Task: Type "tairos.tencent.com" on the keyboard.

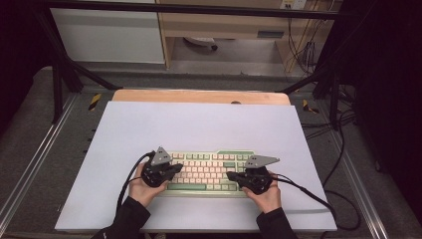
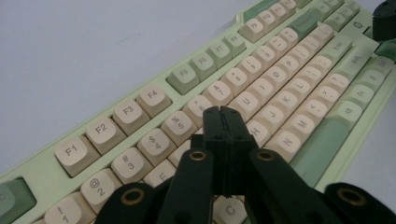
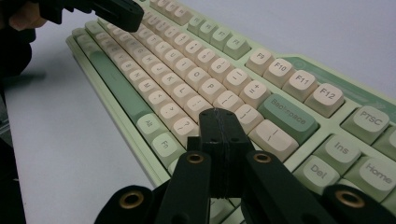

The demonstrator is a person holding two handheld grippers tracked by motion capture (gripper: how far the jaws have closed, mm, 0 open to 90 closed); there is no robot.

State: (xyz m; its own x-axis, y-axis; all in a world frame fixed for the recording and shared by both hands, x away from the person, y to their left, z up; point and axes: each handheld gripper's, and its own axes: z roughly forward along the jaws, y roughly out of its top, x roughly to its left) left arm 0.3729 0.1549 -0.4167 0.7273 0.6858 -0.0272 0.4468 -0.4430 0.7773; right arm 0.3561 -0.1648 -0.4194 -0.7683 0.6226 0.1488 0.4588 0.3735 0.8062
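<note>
My left gripper (image 1: 175,169) and right gripper (image 1: 232,176), both closed and empty, hover over the keyboard (image 1: 206,172) near the table's front edge; typing seems underway, its progress unreadable.

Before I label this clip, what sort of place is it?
Probably a lab recording rig: a white sheet over a wooden table, a black metal frame around it, loose cables, and one keyboard.

the keyboard (image 1: 209,172) has both ends hidden under the left gripper (image 1: 174,169) and right gripper (image 1: 231,176) in the high view, its key legends too small to read there, and each gripper view cuts it off.
</note>
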